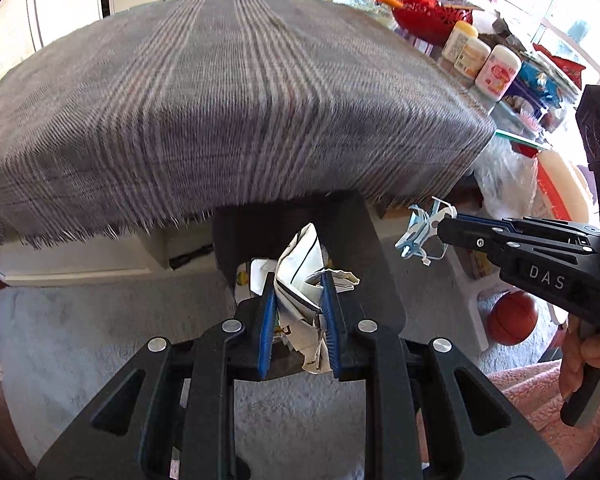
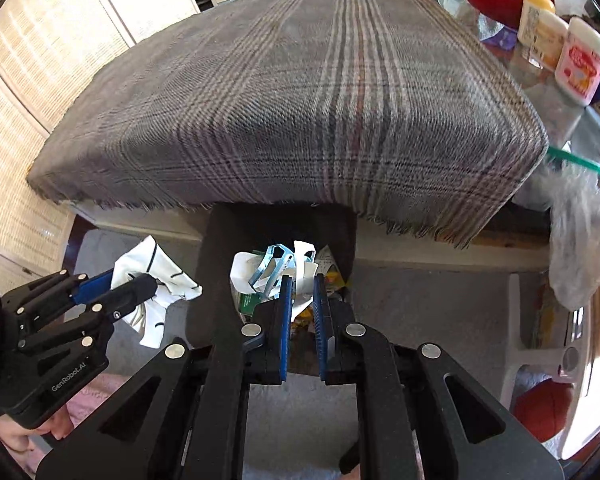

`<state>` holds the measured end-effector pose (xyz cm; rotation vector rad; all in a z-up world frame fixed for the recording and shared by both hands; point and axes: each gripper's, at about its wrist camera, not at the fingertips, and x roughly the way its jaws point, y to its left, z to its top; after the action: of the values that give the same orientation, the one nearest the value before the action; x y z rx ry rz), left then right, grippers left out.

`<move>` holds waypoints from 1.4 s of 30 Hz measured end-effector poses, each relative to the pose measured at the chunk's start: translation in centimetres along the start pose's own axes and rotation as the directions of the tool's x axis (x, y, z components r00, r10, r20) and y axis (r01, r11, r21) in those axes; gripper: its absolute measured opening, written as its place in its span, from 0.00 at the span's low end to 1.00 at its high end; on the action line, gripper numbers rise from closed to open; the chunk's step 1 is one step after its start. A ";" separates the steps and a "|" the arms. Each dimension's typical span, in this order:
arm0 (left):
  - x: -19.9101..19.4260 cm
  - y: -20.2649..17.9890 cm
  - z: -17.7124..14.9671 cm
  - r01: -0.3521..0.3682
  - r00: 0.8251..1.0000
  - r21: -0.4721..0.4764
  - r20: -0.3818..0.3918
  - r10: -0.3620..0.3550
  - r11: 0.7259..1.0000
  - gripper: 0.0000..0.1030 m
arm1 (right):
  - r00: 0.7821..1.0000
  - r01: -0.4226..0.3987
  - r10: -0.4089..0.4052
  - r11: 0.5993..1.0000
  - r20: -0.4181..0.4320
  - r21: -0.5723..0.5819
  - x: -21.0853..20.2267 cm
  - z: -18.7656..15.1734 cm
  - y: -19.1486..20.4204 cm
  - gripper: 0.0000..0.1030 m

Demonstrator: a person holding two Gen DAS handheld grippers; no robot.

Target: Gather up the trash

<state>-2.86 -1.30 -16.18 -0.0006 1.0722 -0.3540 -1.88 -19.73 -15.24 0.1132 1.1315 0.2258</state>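
So both grippers are loaded and hanging right over the black open-topped bin (image 1: 364, 248) that sits on the floor just below the fringed edge of the grey plaid cloth-covered table (image 1: 228, 92). The left gripper (image 1: 298, 312) is pinching a crumpled white paper wrapper with thin black lines (image 1: 304, 264), blue pads pressed into it from both sides. The right gripper (image 2: 302, 312) is clamped on a small light-blue and clear bit of plastic packaging (image 2: 272, 268), which sticks out past its tips.

Progress-wise, I'd say pretty far along. The bin already has stuff in it: white scraps, something green and yellow down inside. The tabletop behind the bin looks bare as far as I can see, so these two pieces might be the last of it, though the far side of the table is crowded with jars and a red basket that probably aren't trash.

What's left: let both pieces drop into the bin.
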 end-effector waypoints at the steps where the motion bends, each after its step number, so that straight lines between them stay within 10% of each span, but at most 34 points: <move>1: 0.5 0.1 -0.2 -0.001 1.000 0.003 -0.007 0.001 1.000 0.20 | 1.000 0.001 -0.001 1.000 0.008 0.003 0.5 -0.3 -0.1 0.12; 21: 6.9 1.3 -0.2 0.027 0.993 -0.048 -0.111 -0.032 0.998 0.21 | 0.995 -0.017 0.021 0.999 -0.096 0.042 7.0 0.4 0.0 0.14; 25: 6.9 1.1 -0.1 0.025 0.994 -0.039 -0.101 -0.029 0.999 0.37 | 0.997 0.001 0.003 0.999 -0.083 0.040 7.1 0.8 0.4 0.16; 27: 6.6 1.2 -0.1 0.017 0.996 -0.038 -0.087 -0.020 0.999 0.53 | 0.997 -0.001 0.005 0.999 -0.077 0.046 7.1 0.9 0.4 0.34; 33: 5.6 1.8 -0.1 0.011 0.997 -0.050 -0.072 -0.015 0.999 0.56 | 0.999 -0.012 0.015 0.996 -0.039 0.084 5.6 1.3 -0.7 0.56; 39: 2.9 2.1 -0.1 -0.010 0.999 -0.048 -0.033 0.009 0.999 0.81 | 1.000 0.000 -0.002 0.995 0.015 0.096 3.1 1.7 -1.2 0.94; 42: 0.5 1.5 0.1 -0.023 1.000 -0.032 0.002 0.023 0.999 0.92 | 0.998 0.003 -0.008 0.997 0.061 0.082 1.1 1.8 -0.7 0.97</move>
<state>-2.09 -0.03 -16.83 -0.0173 1.0742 -0.3157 0.31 -20.14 -15.56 0.1883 1.0805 0.1699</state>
